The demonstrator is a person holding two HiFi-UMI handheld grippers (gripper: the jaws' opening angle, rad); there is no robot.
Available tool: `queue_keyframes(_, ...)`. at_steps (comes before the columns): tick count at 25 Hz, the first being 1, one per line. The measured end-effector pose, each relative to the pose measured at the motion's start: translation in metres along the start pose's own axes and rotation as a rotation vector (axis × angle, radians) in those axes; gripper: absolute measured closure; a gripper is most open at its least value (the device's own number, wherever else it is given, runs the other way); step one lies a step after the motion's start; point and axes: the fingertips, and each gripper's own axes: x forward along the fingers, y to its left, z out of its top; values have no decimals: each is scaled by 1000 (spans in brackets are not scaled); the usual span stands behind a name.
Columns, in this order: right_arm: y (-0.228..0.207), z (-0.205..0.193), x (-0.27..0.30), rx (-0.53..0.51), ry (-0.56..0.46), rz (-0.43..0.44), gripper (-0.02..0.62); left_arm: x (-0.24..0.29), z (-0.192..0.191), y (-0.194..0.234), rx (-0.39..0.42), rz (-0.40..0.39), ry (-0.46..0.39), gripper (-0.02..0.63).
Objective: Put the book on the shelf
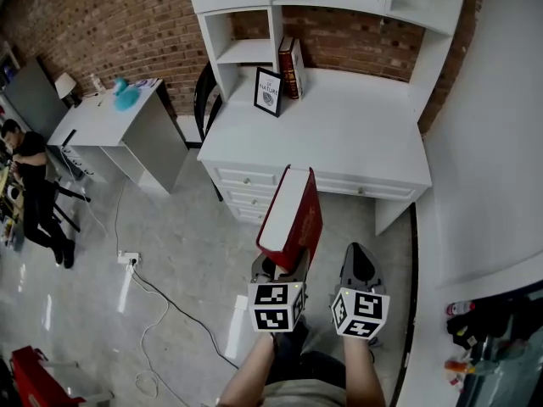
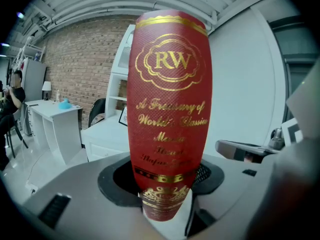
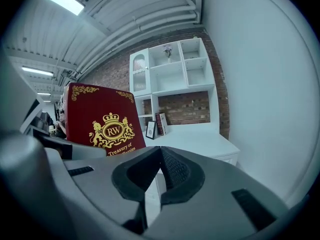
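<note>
I record the left gripper (image 1: 284, 271) clamped on the lower end of the red book (image 1: 293, 214), holding it upright above the floor short of the white desk (image 1: 356, 134), while the right gripper (image 1: 360, 257) sits just beside it, jaws closed together on nothing.
</note>
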Motion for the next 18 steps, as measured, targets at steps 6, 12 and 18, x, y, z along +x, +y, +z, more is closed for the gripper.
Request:
queue_keyframes(6, 4, 3, 32, 6, 8, -18, 578, 29, 12, 17, 4, -24, 9, 364)
queue_keyframes(12, 6, 3, 48, 4, 24, -31, 578, 46, 17, 25, 0, -45, 28, 364)
queue_keyframes(18, -2, 2, 64, -2, 37, -29, 578, 64, 18, 23, -18, -50, 36, 364)
